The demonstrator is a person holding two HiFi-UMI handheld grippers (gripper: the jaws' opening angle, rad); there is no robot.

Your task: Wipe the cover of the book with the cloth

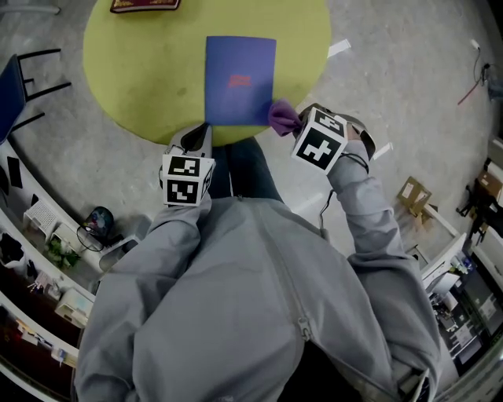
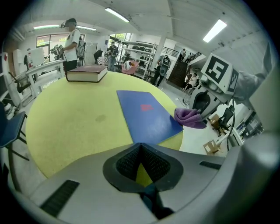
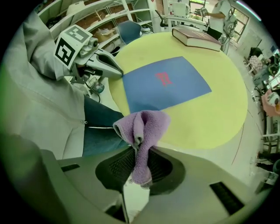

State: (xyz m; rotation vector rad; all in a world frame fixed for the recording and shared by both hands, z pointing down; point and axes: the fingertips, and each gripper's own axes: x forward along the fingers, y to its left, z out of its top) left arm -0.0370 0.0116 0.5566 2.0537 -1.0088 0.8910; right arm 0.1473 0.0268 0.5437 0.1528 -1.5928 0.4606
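Note:
A flat blue book (image 1: pixel 240 80) with a red mark on its cover lies at the near edge of the round yellow-green table (image 1: pixel 149 71). My right gripper (image 3: pixel 139 168) is shut on a bunched purple cloth (image 3: pixel 142 131), held just off the book's near right corner (image 1: pixel 283 118). My left gripper (image 2: pixel 141 170) is shut with nothing in it, at the table's near edge by the book's near left corner (image 1: pixel 196 141). In the left gripper view the blue book (image 2: pixel 146 114) lies ahead and the purple cloth (image 2: pixel 189 117) hangs to its right.
A thick dark red book (image 2: pixel 86 73) lies at the table's far side (image 1: pixel 144 5) (image 3: pixel 197 38). The person's legs in blue jeans (image 1: pixel 244 169) sit under the near table edge. A blue chair (image 1: pixel 9 94) stands left; shelves and clutter line the floor around.

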